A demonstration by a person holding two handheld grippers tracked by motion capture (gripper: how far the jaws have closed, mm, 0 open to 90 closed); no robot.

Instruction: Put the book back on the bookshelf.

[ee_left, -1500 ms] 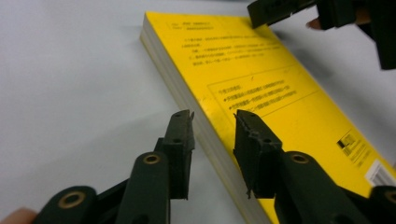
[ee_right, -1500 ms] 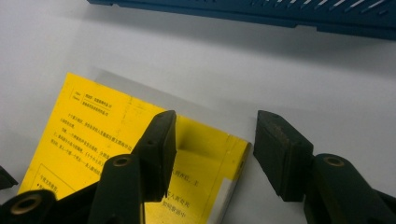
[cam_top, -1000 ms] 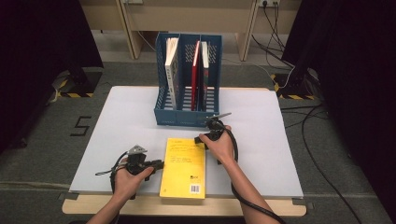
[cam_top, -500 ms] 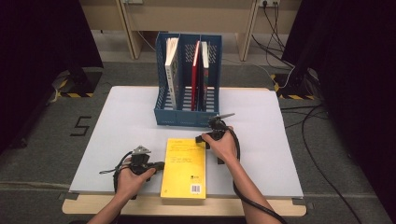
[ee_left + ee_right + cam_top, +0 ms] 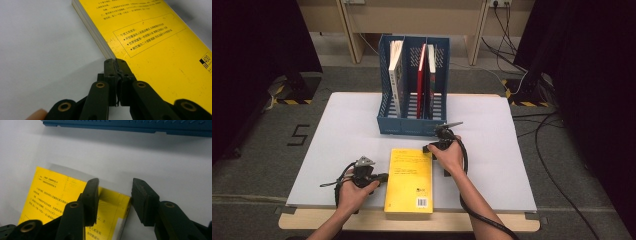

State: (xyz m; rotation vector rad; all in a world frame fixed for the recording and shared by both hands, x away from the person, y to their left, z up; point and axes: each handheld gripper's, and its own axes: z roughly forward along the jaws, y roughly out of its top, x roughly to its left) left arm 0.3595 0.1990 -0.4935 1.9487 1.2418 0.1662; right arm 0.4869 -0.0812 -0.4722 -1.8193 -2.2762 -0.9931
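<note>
A yellow book [image 5: 409, 180] lies flat near the table's front edge. My left gripper [image 5: 382, 177] is at the book's left side. In the left gripper view, the left gripper [image 5: 115, 61] is shut with nothing between its jaws, and its tips touch the book's [image 5: 155, 37] white page edge. My right gripper [image 5: 430, 148] sits at the book's far right corner. In the right gripper view, the right gripper [image 5: 113, 195] is open and straddles that corner. One jaw is over the yellow cover [image 5: 50, 197], the other over bare table.
A blue file rack [image 5: 385, 82] stands at the back middle of the white table [image 5: 342, 130], holding a white book [image 5: 395, 75] and a red book [image 5: 421, 80] upright. Its base [image 5: 125, 125] lies just beyond the right gripper. Cables trail on the floor at the right.
The right hand has shifted slightly toward me, down onto the book's far corner. The left gripper and the book have stayed in place.
</note>
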